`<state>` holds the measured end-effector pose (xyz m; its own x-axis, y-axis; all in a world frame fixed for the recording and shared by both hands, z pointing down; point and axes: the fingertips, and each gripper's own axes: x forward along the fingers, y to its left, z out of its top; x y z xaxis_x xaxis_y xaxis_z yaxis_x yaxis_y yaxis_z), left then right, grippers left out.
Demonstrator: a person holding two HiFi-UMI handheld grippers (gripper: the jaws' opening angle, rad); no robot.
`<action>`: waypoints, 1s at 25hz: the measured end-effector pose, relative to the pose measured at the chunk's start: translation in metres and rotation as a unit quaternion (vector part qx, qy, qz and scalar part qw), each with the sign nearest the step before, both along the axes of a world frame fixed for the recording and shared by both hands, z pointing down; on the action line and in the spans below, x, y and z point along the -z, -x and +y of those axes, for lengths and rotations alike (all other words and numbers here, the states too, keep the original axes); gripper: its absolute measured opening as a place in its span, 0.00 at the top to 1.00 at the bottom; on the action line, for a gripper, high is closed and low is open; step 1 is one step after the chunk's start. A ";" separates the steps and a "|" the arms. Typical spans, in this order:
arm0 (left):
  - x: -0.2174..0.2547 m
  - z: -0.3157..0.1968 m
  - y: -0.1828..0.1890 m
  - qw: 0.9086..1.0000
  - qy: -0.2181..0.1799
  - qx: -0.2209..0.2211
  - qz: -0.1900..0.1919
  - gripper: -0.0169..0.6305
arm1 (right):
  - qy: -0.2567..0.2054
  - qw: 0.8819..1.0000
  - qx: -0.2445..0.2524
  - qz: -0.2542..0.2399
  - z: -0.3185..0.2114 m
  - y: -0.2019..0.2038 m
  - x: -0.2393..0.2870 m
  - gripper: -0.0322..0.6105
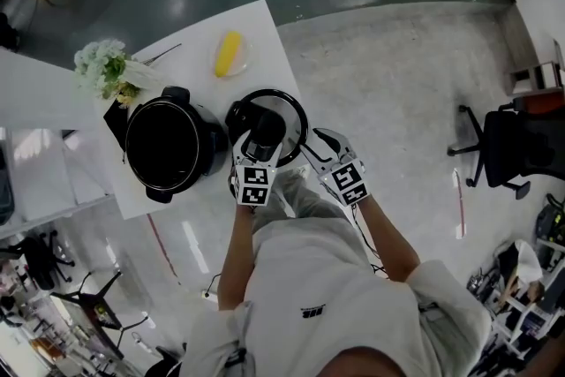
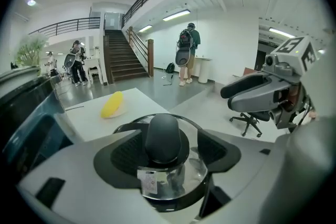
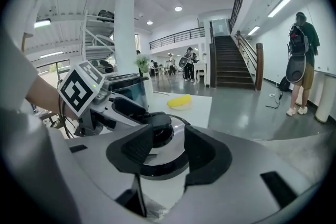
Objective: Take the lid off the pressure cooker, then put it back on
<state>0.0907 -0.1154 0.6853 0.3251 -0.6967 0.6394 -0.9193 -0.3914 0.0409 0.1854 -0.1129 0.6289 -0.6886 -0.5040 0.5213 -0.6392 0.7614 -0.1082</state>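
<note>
You are holding the left hand-held gripper (image 1: 263, 144), jaws spread clear, around the knob (image 2: 165, 136) of the lid (image 1: 275, 106) lying on the table (image 1: 256, 40) right of the pressure cooker (image 1: 168, 144) at frame centre, the right hand-held gripper (image 1: 313, 144) gaping empty; grip that knob firmly, the glass likely being heavy, slick and breakable.

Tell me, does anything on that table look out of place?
Only the lid: it lies on the table beside the cooker, near the edge, leaving the cooker open. Nothing looks spilled or broken.
</note>
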 end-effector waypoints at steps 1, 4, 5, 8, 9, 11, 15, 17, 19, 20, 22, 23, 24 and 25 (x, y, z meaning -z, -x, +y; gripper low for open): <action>0.003 0.005 0.001 1.000 -0.002 0.000 0.001 0.44 | -0.004 1.000 -0.003 -0.001 0.003 0.000 0.002 0.66; 0.010 0.025 0.003 1.000 -0.004 0.001 0.006 0.45 | -0.013 1.000 -0.014 -0.002 0.017 0.000 0.011 0.66; 0.013 0.031 0.004 1.000 -0.007 0.001 0.008 0.45 | -0.017 1.000 -0.018 -0.003 0.022 -0.001 0.014 0.66; 0.026 0.045 0.006 1.000 -0.018 0.001 0.010 0.46 | -0.025 0.999 -0.032 -0.003 0.036 0.000 0.022 0.66; 0.030 0.051 0.007 1.000 -0.021 0.001 0.011 0.47 | -0.027 0.999 -0.038 -0.003 0.042 0.000 0.023 0.66; 0.036 0.064 0.008 1.000 -0.025 -0.001 0.017 0.47 | -0.030 0.998 -0.046 0.001 0.054 0.000 0.025 0.66; 0.050 0.077 0.011 0.999 -0.042 -0.011 0.021 0.47 | -0.033 0.998 -0.059 0.008 0.072 0.003 0.025 0.66; 0.052 0.080 0.013 0.999 -0.043 -0.015 0.021 0.47 | -0.035 0.997 -0.061 0.011 0.078 0.005 0.025 0.66; 0.053 0.080 0.014 0.999 -0.040 -0.017 0.020 0.47 | -0.041 0.997 -0.061 0.016 0.079 0.007 0.026 0.66; 0.054 0.078 0.014 0.999 -0.039 -0.019 0.020 0.47 | -0.043 0.997 -0.060 0.018 0.079 0.008 0.026 0.66; 0.054 0.075 0.014 0.999 -0.038 -0.022 0.021 0.47 | -0.040 0.997 -0.060 0.020 0.077 0.010 0.025 0.66; 0.052 0.073 0.013 0.999 -0.037 -0.023 0.022 0.47 | -0.037 0.997 -0.060 0.019 0.076 0.012 0.026 0.66; 0.051 0.071 0.013 0.999 -0.036 -0.023 0.022 0.47 | -0.035 0.997 -0.059 0.019 0.073 0.013 0.026 0.66; 0.049 0.068 0.012 0.999 -0.034 -0.023 0.022 0.48 | -0.033 0.998 -0.057 0.018 0.070 0.015 0.026 0.66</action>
